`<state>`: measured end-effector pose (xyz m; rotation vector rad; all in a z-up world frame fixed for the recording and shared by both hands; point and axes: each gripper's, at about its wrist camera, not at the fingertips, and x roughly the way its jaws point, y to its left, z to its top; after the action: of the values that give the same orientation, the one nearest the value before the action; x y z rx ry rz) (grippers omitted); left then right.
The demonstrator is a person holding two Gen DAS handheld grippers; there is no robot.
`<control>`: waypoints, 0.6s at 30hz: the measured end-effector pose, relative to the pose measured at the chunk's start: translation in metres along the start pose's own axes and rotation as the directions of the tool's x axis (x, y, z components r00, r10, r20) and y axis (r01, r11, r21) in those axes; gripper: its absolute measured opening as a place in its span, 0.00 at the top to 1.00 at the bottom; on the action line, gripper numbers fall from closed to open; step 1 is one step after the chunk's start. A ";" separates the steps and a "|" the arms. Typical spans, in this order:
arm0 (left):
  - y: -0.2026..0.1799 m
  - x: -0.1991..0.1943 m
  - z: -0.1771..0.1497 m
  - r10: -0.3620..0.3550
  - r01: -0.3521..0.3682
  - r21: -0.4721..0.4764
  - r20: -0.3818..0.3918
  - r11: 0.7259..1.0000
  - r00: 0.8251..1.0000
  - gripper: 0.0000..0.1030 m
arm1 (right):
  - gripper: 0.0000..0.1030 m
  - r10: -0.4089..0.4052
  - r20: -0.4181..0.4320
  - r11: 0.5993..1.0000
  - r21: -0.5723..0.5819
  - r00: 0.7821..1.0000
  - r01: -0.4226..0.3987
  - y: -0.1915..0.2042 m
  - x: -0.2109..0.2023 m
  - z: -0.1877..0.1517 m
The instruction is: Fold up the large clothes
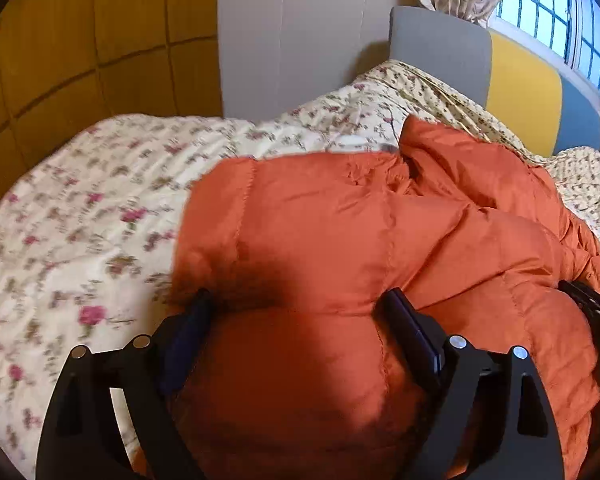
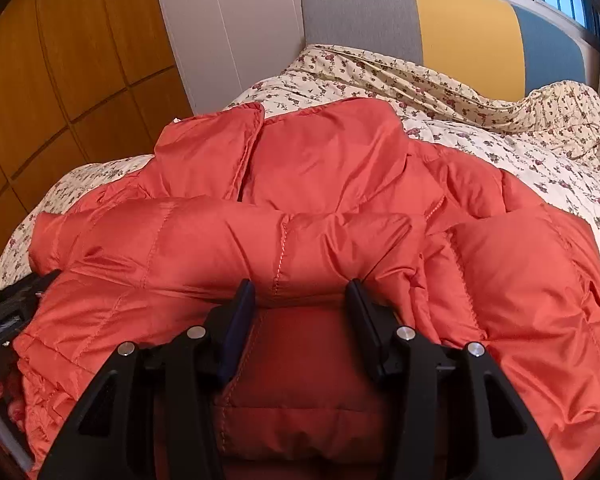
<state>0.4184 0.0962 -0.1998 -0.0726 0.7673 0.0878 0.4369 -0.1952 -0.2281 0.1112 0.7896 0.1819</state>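
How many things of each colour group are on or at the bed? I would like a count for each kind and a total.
Orange jacket: 1
Floral quilt: 1
Headboard with grey, yellow and blue panels: 1
Black tongs, left and right: 2
Total: 5

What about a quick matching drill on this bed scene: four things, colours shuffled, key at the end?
Things:
1. puffer jacket
2. bedspread
3. wardrobe doors
4. middle headboard panel

Colours:
A. cream with small flowers
B. plain yellow
C. orange
D. brown wood

Pairs: 1-C, 2-A, 3-D, 4-B
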 end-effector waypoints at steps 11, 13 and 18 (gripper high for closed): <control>-0.029 0.022 0.023 0.034 -0.033 0.083 -0.004 0.996 0.999 0.07 | 0.53 -0.041 0.018 0.999 -0.029 0.999 0.042 0.011 -0.006 -0.004; -0.021 0.039 0.018 -0.003 0.004 0.034 -0.035 0.999 0.999 0.03 | 0.53 -0.054 0.021 0.998 -0.039 0.998 0.055 0.014 -0.006 -0.005; -0.024 0.042 0.014 0.006 -0.005 0.032 -0.041 0.999 0.999 0.03 | 0.53 -0.065 0.020 0.997 -0.045 0.998 0.065 0.017 -0.004 -0.007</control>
<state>0.4613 0.0765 -0.2181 -0.0417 0.8095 0.0795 0.4270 -0.1795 -0.2273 0.0437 0.7687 0.1371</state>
